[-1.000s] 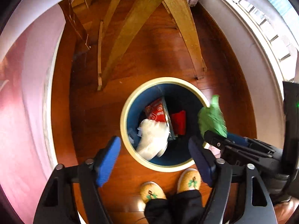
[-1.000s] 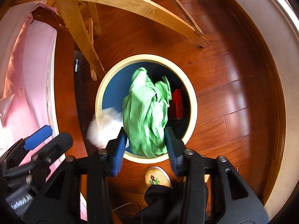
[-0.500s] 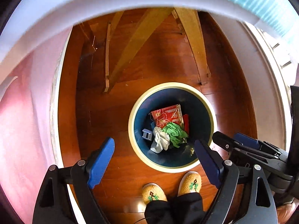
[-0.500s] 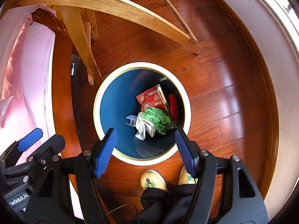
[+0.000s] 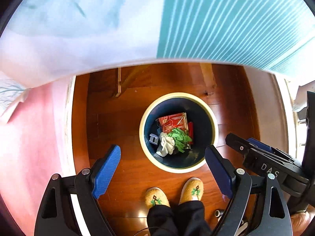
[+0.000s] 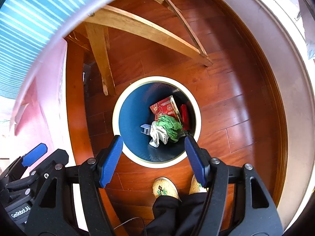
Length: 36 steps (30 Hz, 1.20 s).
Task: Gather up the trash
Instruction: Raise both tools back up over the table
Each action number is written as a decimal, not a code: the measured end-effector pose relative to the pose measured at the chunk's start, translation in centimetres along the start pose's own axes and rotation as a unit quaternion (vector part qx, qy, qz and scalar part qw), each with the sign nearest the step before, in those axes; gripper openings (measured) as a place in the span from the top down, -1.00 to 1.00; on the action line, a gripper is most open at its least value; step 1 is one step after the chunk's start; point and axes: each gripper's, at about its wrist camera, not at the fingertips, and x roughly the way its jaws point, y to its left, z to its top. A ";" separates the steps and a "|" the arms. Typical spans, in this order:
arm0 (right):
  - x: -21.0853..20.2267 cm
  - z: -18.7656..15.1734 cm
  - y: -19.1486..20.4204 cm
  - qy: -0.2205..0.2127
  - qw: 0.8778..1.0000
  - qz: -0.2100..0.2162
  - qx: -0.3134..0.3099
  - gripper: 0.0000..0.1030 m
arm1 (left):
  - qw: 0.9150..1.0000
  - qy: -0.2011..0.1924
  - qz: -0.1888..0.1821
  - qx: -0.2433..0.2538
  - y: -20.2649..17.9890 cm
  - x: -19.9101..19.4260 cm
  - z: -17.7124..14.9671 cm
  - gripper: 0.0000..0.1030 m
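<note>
A round bin (image 5: 213, 122) (image 6: 118, 108) with a cream rim and dark blue inside stands on the wooden floor. At its bottom lie a crumpled green wad (image 5: 180, 136) (image 6: 169, 124), a crumpled white wad (image 5: 166, 145) (image 6: 158, 134), a red packet (image 5: 173, 121) (image 6: 163, 107) and a small grey-blue piece (image 5: 153, 138) (image 6: 145, 128). My left gripper (image 5: 163, 169) hangs open high above the bin, nothing between its blue pads. My right gripper (image 6: 154, 157) is open above the bin too, and empty.
A table edge with a teal striped cloth (image 5: 226, 19) (image 6: 29, 15) juts over the view from the top. Wooden table legs (image 6: 141, 27) stand behind the bin. A pink cloth (image 5: 29, 137) lies left. The person's yellow slippers (image 5: 173, 192) stand just in front of the bin.
The green wad left my right gripper and the white wad fell too; both now lie in the bin. Both grippers opened wider and rose, so the bin looks smaller and the table edge came into view.
</note>
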 end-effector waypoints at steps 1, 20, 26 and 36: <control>-0.7 0.0 0.2 -0.001 1.000 0.001 0.000 -0.21 | 1.000 -0.001 -0.002 -0.001 0.0 -0.7 0.0 -0.72; -22.4 0.5 5.4 -0.034 0.997 0.025 -0.070 -0.21 | 0.995 -0.095 -0.011 -0.027 -3.0 -24.7 0.8 -0.72; -30.1 1.4 7.9 -0.090 0.987 0.042 -0.128 -0.21 | 0.989 -0.146 0.023 -0.023 -3.5 -32.1 1.1 -0.72; -40.7 5.4 10.7 -0.191 0.960 0.087 -0.188 -0.21 | 0.963 -0.244 0.113 -0.037 -3.4 -43.1 4.1 -0.45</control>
